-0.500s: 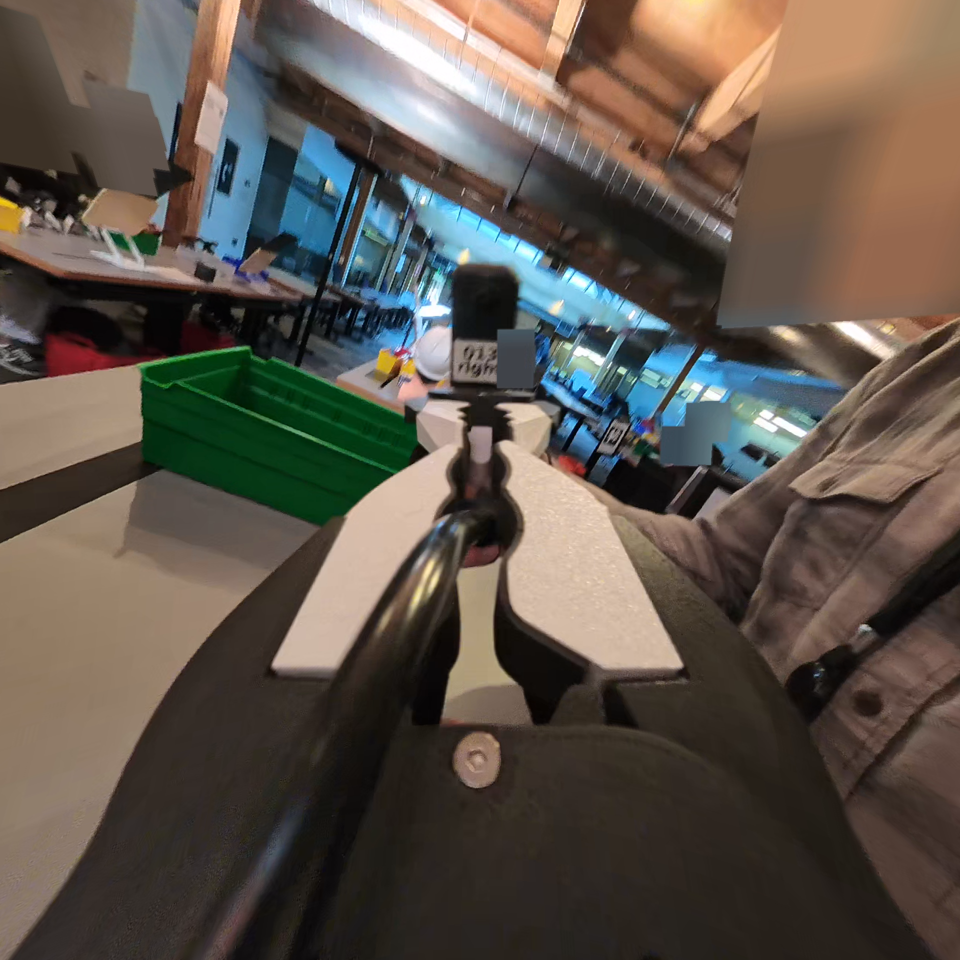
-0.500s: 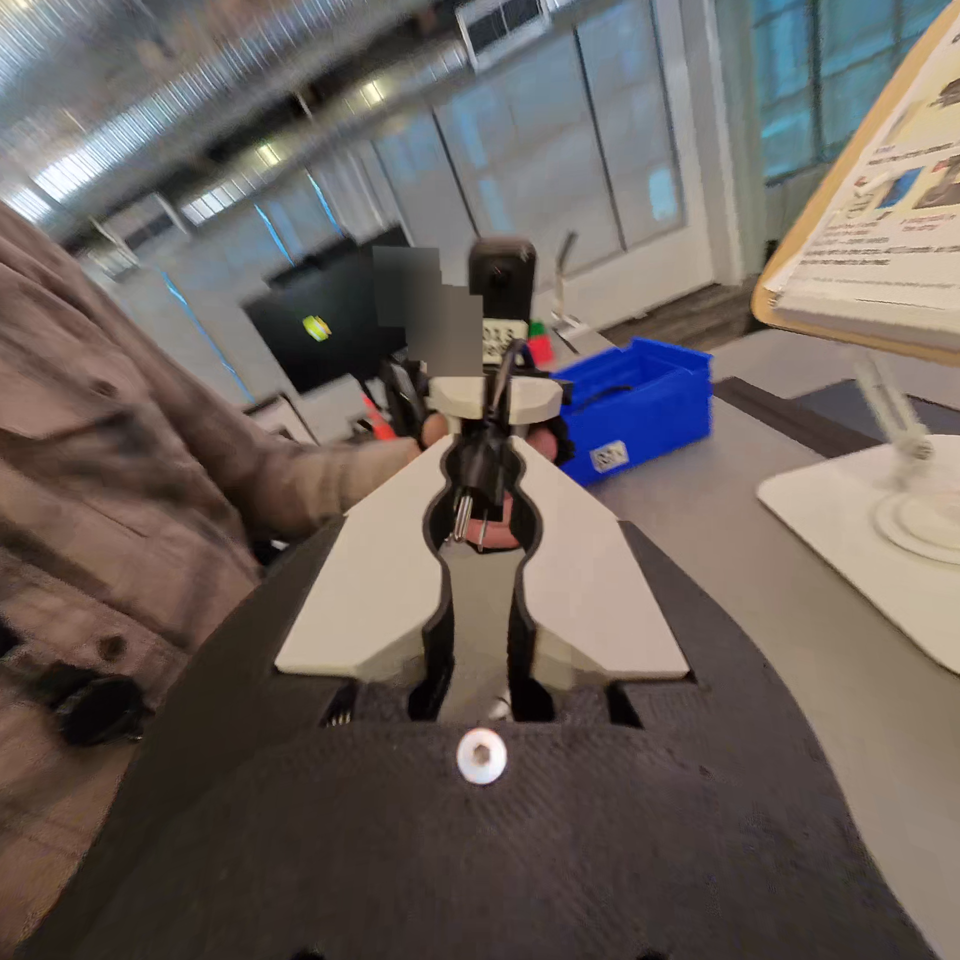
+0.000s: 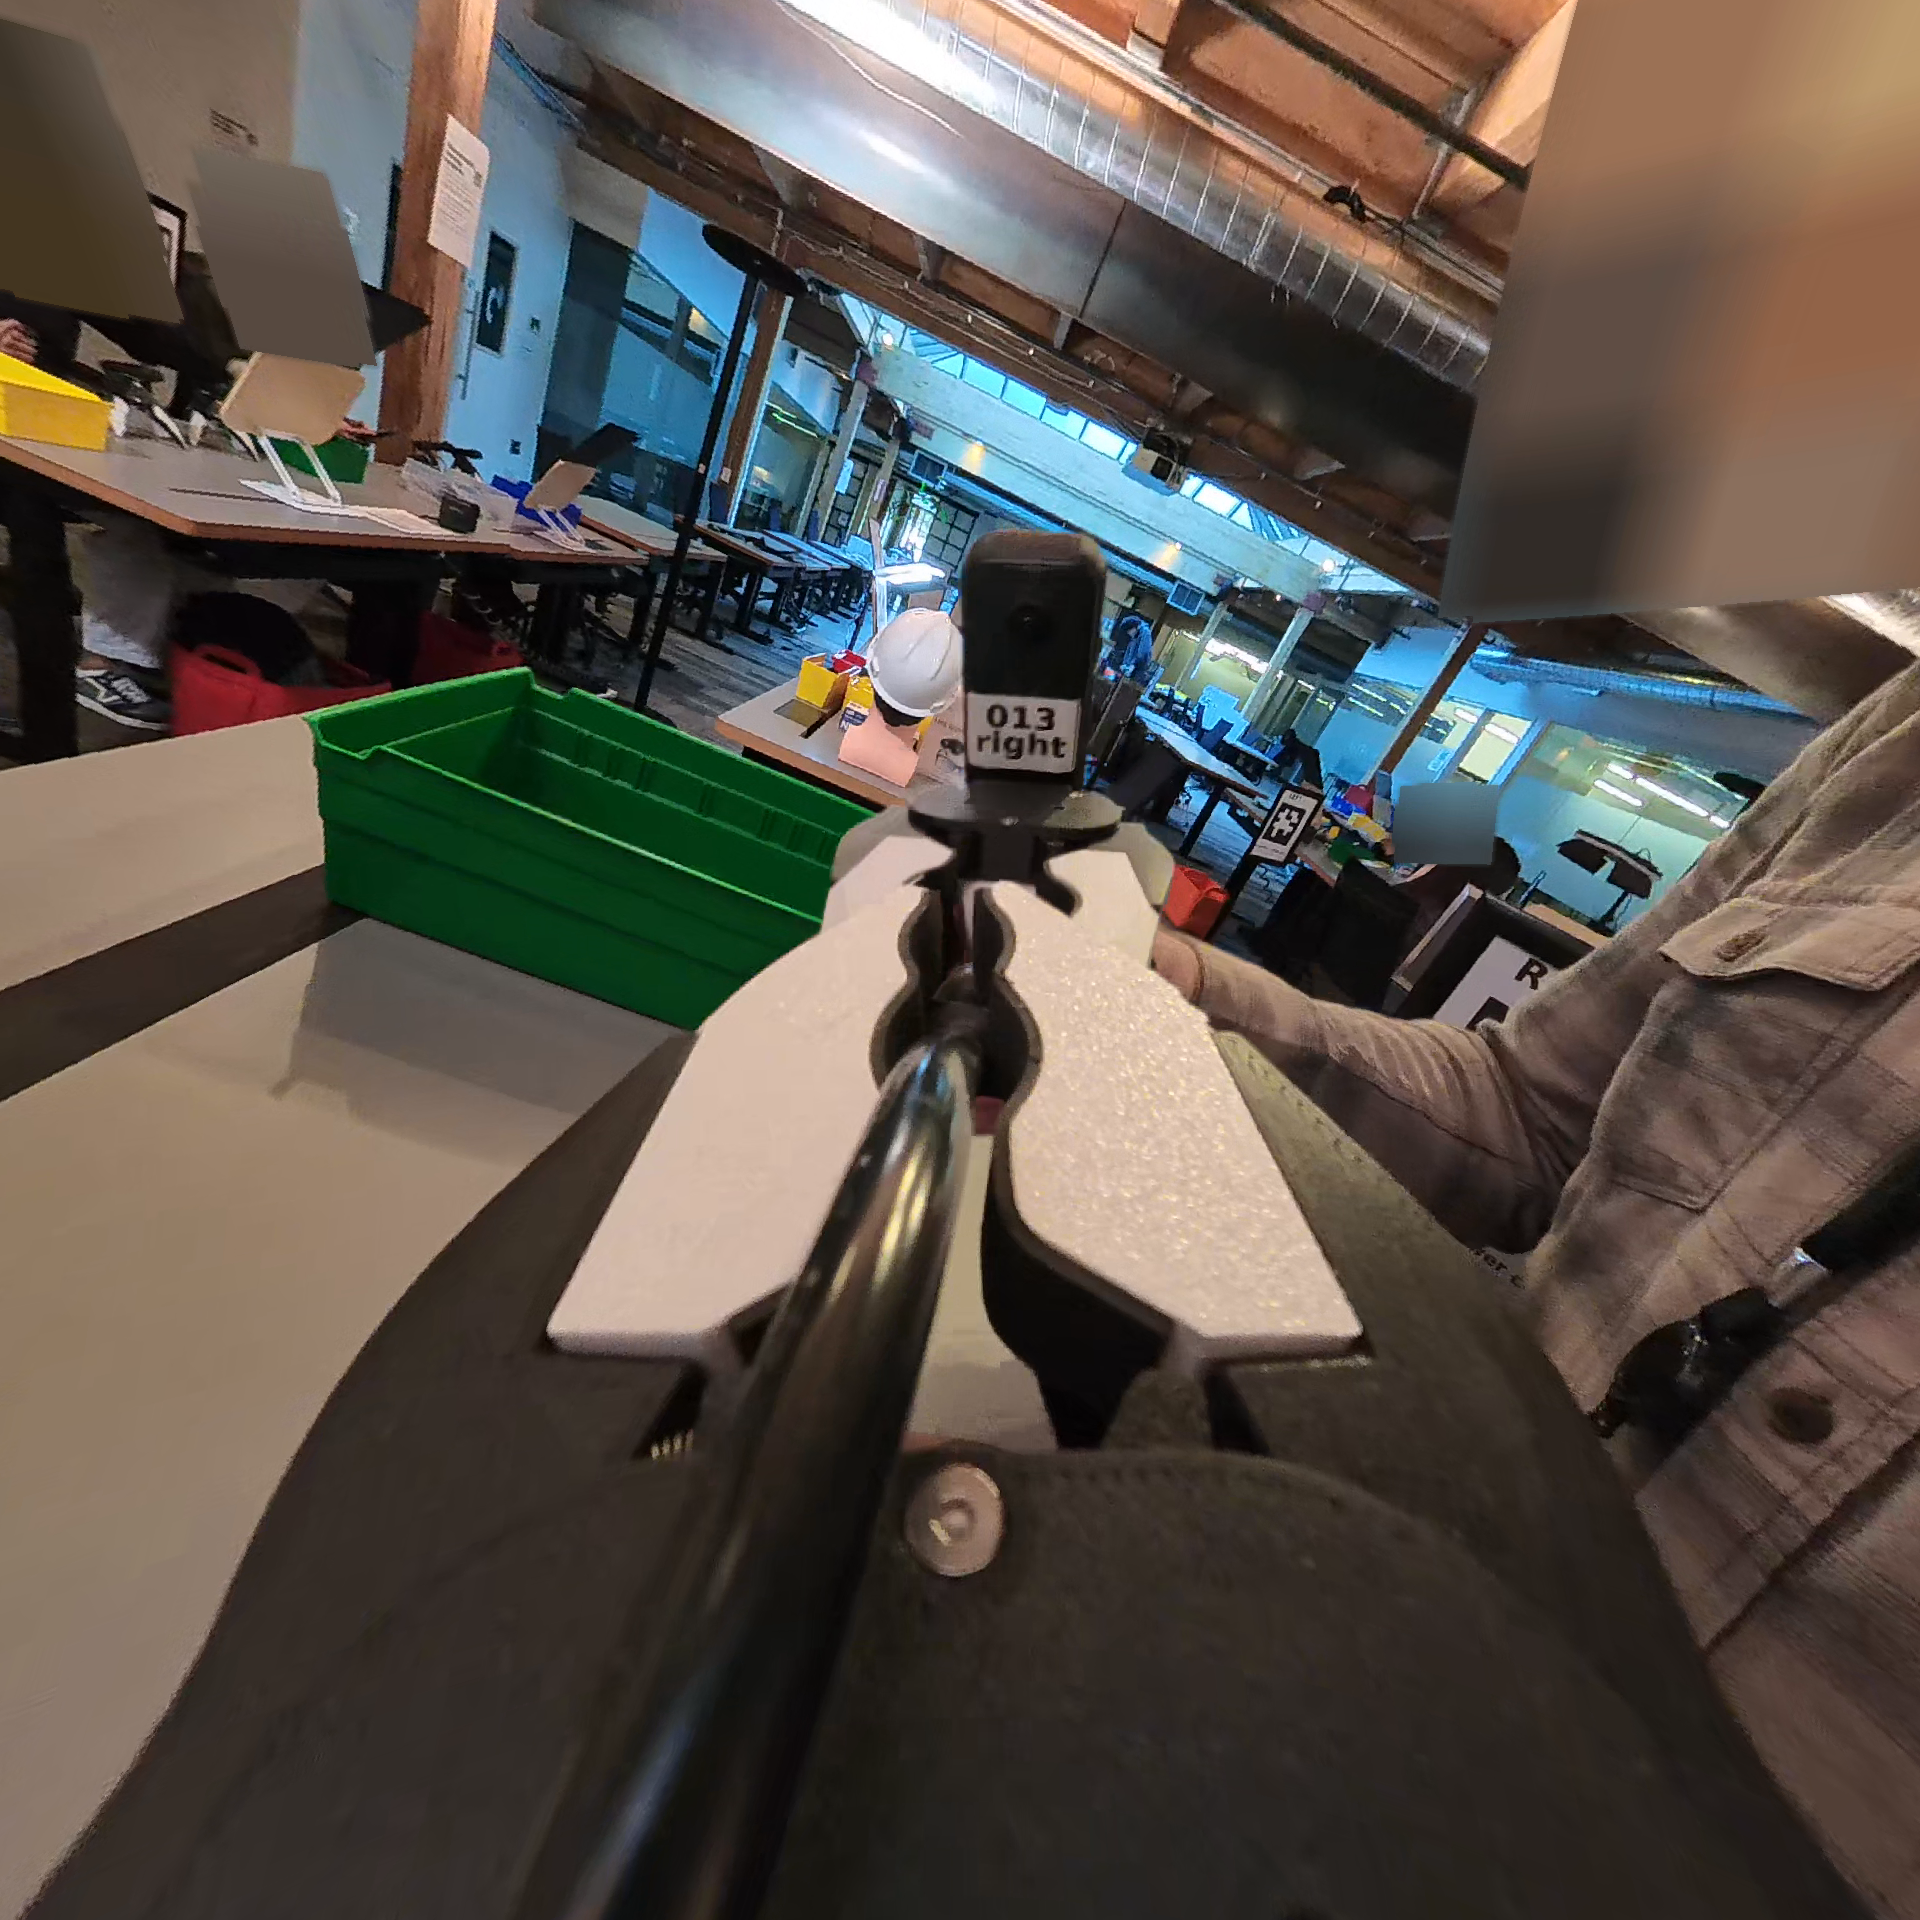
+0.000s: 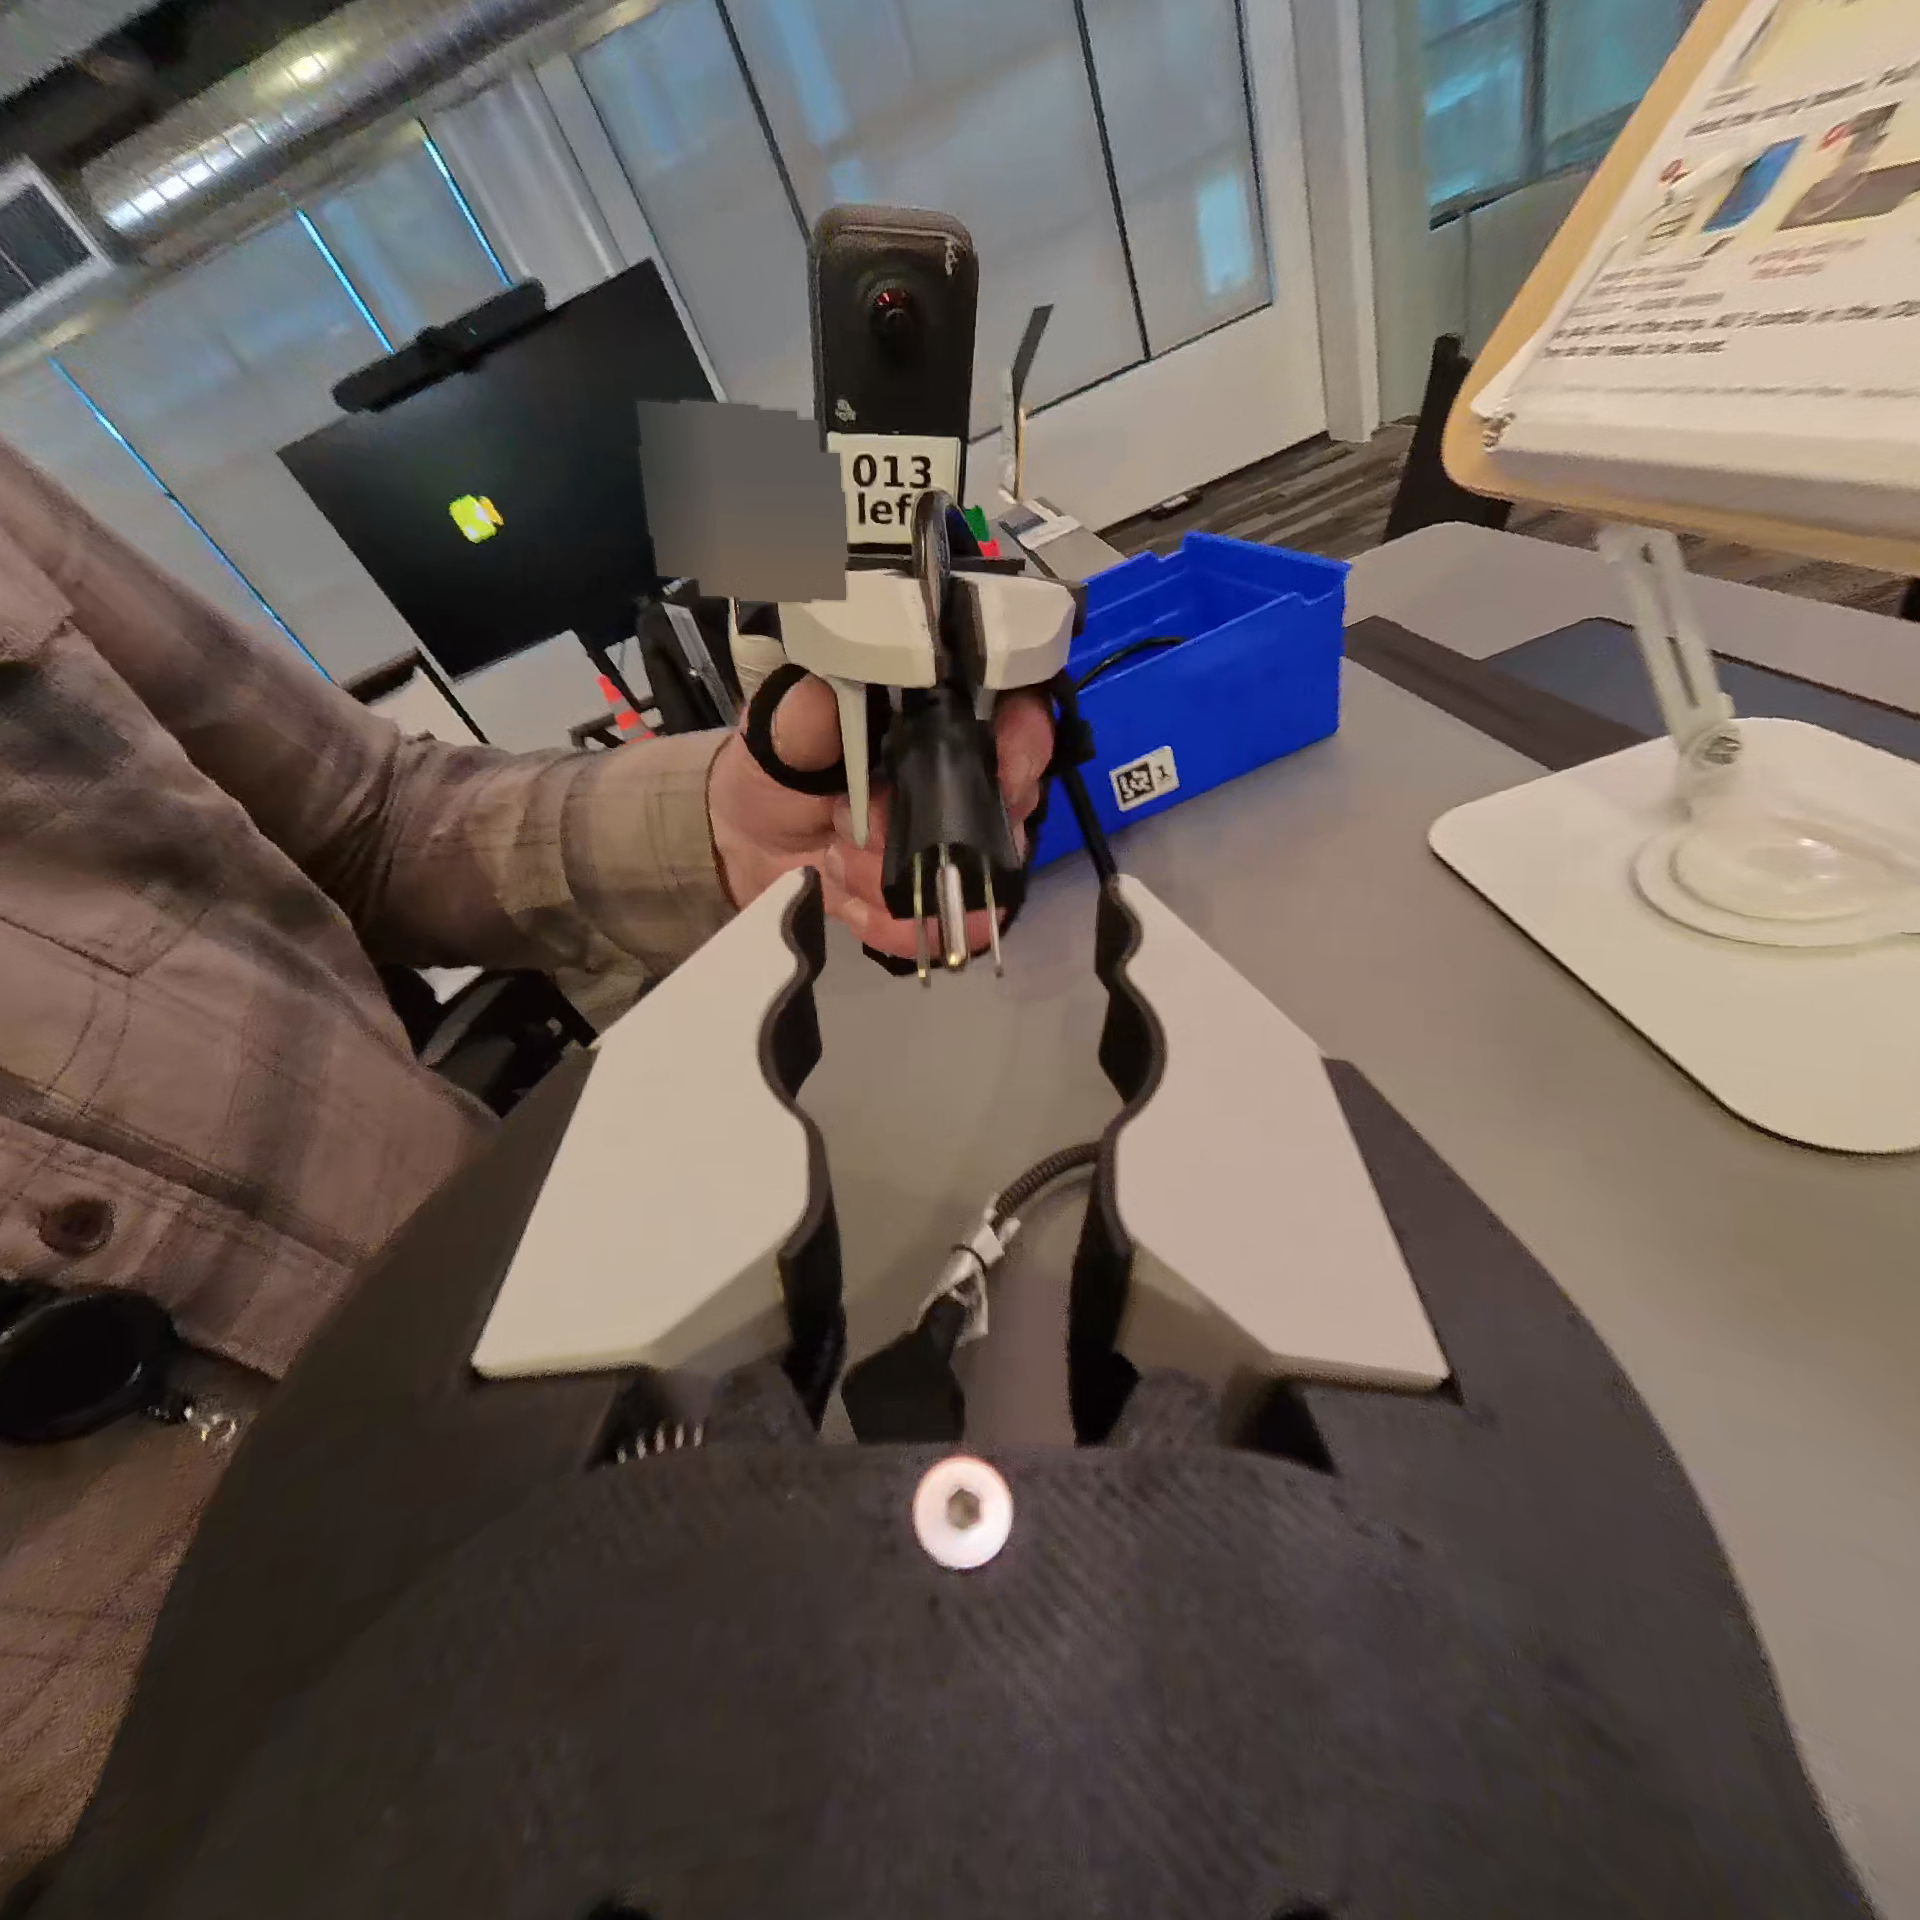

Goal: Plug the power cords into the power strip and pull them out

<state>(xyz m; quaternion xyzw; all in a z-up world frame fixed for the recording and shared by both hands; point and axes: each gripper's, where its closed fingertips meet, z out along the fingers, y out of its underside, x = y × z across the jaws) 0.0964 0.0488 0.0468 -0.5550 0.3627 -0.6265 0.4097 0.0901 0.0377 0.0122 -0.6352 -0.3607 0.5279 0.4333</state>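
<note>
Right tongs (image 4: 961,914) have let go: half a second ago they were pinched around the black three-prong plug (image 4: 951,831), now the jaws stand wide apart with nothing between them, just short of the prongs. Left tongs (image 3: 971,997) unchanged, clamped on the glossy black power cord (image 3: 831,1351) right behind the plug, which hangs prongs-down toward the right tongs, above the grey counter (image 4: 1558,1299).

Relative to the plug: blue plastic bin (image 4: 1205,665) sits just behind it with another black cable inside, white tablet-style stand (image 4: 1714,883) off to its right. Green plastic bin (image 3: 561,821) shows only in the left wrist view, on the counter beside the left tongs.

Reads as a handoff or regrip, so the left now carries the plug alone. Power strip isn't visible in either view, so I can't judge plug alignment. A braided cable (image 4: 1023,1195) lies on the counter under the right tongs.
</note>
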